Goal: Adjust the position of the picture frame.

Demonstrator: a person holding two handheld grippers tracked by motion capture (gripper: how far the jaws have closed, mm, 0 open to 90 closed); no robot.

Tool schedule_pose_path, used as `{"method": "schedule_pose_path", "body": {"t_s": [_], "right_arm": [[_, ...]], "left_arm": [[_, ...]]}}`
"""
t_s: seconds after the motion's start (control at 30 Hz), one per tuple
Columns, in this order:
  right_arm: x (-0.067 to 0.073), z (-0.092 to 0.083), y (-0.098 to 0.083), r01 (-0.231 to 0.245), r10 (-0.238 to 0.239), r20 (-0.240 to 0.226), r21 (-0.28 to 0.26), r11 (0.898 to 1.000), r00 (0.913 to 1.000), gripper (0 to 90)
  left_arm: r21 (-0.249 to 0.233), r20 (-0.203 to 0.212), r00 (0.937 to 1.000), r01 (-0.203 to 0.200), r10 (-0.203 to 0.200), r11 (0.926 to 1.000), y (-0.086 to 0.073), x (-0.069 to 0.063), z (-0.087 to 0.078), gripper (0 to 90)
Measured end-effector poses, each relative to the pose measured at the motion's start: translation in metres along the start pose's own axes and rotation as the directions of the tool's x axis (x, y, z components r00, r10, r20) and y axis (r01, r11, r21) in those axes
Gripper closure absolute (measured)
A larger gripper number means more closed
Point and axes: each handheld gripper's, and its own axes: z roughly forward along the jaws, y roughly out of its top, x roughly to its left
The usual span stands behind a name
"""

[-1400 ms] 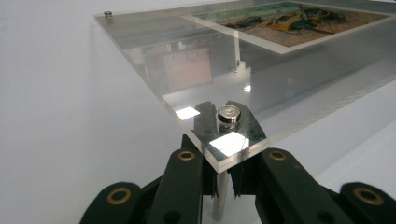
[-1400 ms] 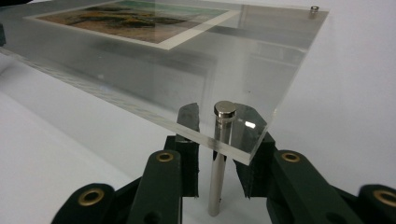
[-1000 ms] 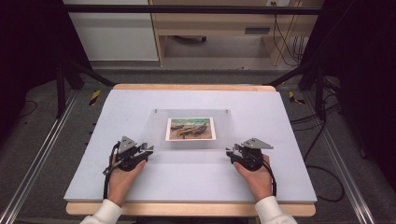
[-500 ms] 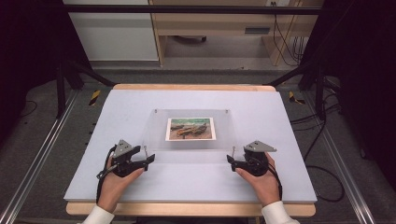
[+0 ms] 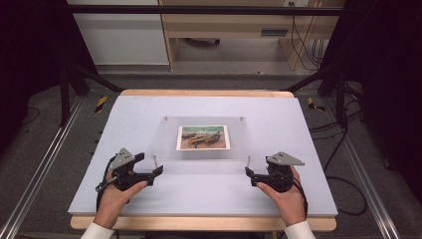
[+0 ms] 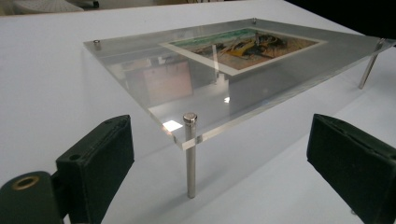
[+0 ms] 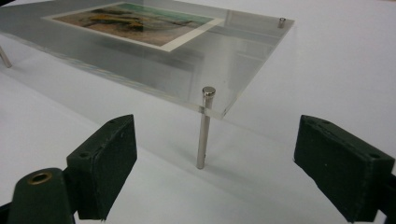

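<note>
A clear acrylic plate [image 5: 204, 152] with a colour picture [image 5: 203, 137] in it stands on thin metal legs mid-table. My left gripper [image 5: 150, 165] sits off its near left corner, jaws just opened wide. The corner leg [image 6: 189, 154] stands untouched in the gap between the pads [image 6: 100, 158]. My right gripper [image 5: 259, 168] sits off the near right corner, its jaws also just opened. That corner's leg [image 7: 203, 130] rises free between its pads [image 7: 343, 163]. In the gripper views the plate [image 6: 140, 70] [image 7: 219, 60] stretches away from the left gripper [image 6: 224, 163] and the right gripper [image 7: 224, 163].
The white table top [image 5: 209, 199] ends in a wooden front edge [image 5: 199, 223]. Metal rails [image 5: 45, 164] run along both sides. Dark frame poles [image 5: 64, 84] stand at the far corners, cables [image 5: 343, 144] lie on the floor at right, and wooden furniture [image 5: 229, 30] stands behind.
Both hands have drawn back a little toward the front edge and outward from the plate's near corners. Both pairs of jaws stand wider than before.
</note>
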Motion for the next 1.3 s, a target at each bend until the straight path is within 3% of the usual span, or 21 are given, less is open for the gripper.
{"method": "schedule_pose_path", "body": {"t_s": [0.23,0.4,0.6,0.67,0.8,1.03,1.13,1.3], "right_arm": [[-0.001,-0.003,0.002,0.006,-0.006,0.002,-0.002,1.0,1.0,11.4],[0.0,-0.006,0.004,0.012,-0.012,0.005,-0.027,1.0,0.9999,10.5],[0.001,-0.015,0.016,0.025,-0.022,0.044,-0.072,0.997,0.9988,10.4],[0.003,-0.018,0.025,0.025,-0.019,0.056,-0.106,0.994,0.9983,11.7],[0.006,-0.014,0.034,0.044,-0.037,0.061,-0.121,0.992,0.9974,11.9],[0.01,-0.004,0.045,0.048,-0.046,0.042,-0.065,0.997,0.9981,10.9],[0.011,-0.002,0.051,0.058,-0.056,0.037,-0.044,0.997,0.9977,11.1],[0.005,0.01,0.063,0.023,-0.023,0.013,0.003,1.0,0.9996,12.6]], "left_arm": [[-0.027,0.014,0.9997,-0.02,0.021,0.9994,0.003,-0.003,-0.002,6.0],[-0.035,0.014,0.9998,-0.011,0.011,0.9993,0.006,-0.004,-0.004,6.1],[-0.052,0.024,0.9997,-0.009,0.011,0.9986,0.02,-0.006,-0.007,6.8],[-0.035,0.017,0.9994,-0.029,0.029,0.999,0.027,-0.008,-0.004,7.6],[-0.032,0.02,0.9992,-0.035,0.035,0.9989,0.037,-0.009,0.001,7.8],[0.021,0.031,0.9987,-0.041,0.04,0.9989,0.051,-0.007,0.008,7.8],[0.034,0.017,0.9986,-0.051,0.05,0.9981,0.058,-0.005,0.007,7.8],[0.069,-0.012,0.9986,-0.05,0.051,0.9963,0.067,0.003,0.01,11.3]]}}
